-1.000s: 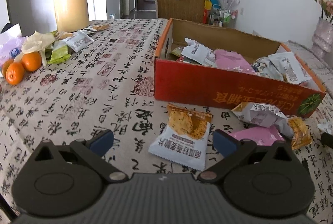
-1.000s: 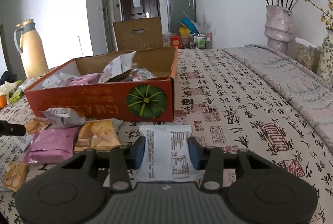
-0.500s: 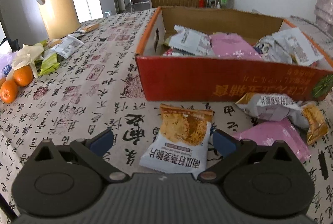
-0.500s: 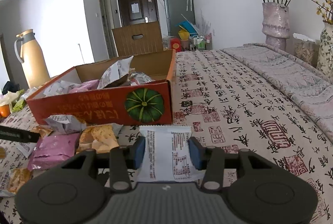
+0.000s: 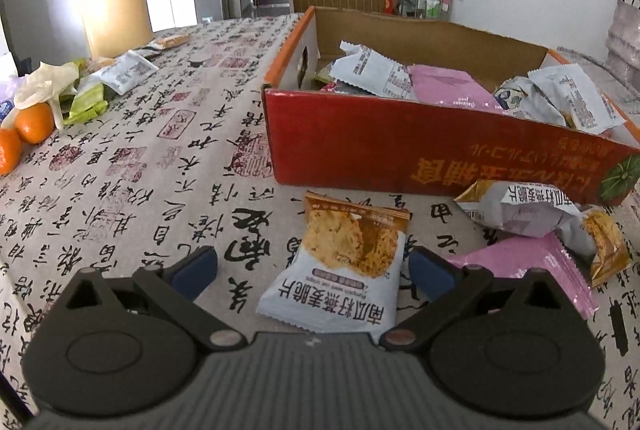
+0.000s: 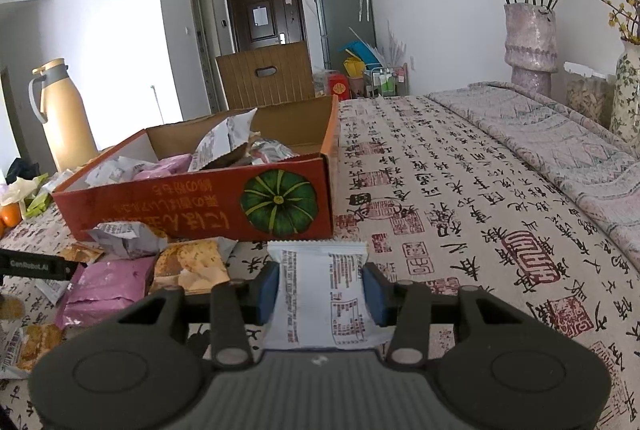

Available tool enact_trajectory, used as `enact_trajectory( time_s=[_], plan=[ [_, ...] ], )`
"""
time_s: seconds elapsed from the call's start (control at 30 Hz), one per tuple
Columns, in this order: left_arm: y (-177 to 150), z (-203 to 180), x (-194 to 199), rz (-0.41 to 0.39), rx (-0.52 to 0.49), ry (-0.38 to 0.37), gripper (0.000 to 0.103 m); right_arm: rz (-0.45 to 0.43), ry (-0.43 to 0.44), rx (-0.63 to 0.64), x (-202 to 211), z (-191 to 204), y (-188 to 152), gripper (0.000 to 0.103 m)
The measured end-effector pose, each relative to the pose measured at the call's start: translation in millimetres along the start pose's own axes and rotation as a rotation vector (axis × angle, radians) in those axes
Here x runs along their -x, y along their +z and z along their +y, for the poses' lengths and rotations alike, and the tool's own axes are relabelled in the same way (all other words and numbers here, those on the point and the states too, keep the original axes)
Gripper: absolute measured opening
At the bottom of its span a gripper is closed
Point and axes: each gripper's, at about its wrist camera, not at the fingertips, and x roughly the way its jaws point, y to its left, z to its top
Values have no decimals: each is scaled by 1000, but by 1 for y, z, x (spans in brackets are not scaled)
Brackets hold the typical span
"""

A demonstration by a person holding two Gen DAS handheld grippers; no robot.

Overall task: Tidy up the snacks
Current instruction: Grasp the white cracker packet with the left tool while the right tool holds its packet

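loose snack packets (image 5: 344, 262) beside red box (image 5: 400, 154)

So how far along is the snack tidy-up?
Partly done: several packets already lie in the red box. The right gripper is shut on a white packet. The left gripper is open around a cracker packet; pink packet and others remain on the table.
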Motion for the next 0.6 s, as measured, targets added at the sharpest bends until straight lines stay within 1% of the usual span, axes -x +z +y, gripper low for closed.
enact_trajectory(
  time_s=[0.4, 0.5, 0.53, 0.57, 0.6],
  plan=[
    [0, 0, 0, -2, -9, -9, 102, 5, 5, -4, -1, -1, 0, 45],
    [-2, -2, 5, -25, -26, -34, 90, 0, 15, 9, 0, 2, 1, 44],
    [-3, -3, 7, -36, -32, -41, 81, -2, 15, 13, 2, 3, 3, 44],
    [-4, -4, 9, -46, -37, -48, 69, -4, 15, 16, 2, 5, 4, 44],
    [-5, -5, 11, -56, -41, -58, 62, -5, 15, 19, 3, 7, 7, 44]
  ],
)
